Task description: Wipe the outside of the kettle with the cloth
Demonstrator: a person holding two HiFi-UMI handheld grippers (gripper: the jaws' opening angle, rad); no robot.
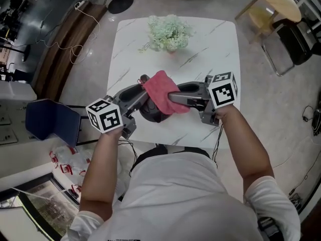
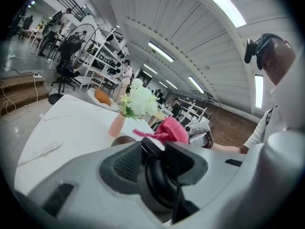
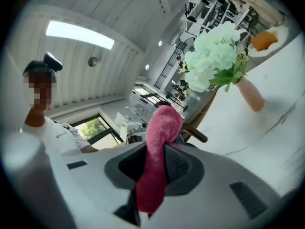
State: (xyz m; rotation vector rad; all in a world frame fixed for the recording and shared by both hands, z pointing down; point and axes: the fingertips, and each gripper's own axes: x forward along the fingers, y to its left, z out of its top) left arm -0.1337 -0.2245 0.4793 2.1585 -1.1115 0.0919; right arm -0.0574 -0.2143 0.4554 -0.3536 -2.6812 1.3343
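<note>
A dark kettle (image 1: 152, 113) stands in the middle of the white marble table (image 1: 210, 39). My left gripper (image 1: 136, 97) comes in from the left and is shut on the kettle's black curved handle (image 2: 160, 185), which fills the gap between its jaws. My right gripper (image 1: 174, 97) is held level over the kettle from the right, shut on a pink cloth (image 1: 163, 96). In the right gripper view the cloth (image 3: 161, 128) stands up between the pads and hangs out below them. The left gripper view shows the cloth (image 2: 170, 130) just beyond the handle. The cloth and jaws hide most of the kettle.
A bunch of pale green flowers (image 1: 169, 32) in a pink vase (image 3: 251, 97) stands at the table's far side. A blue chair (image 1: 50, 120) is at the left, a black chair (image 1: 295, 40) and a round wooden table (image 1: 277, 0) at the far right.
</note>
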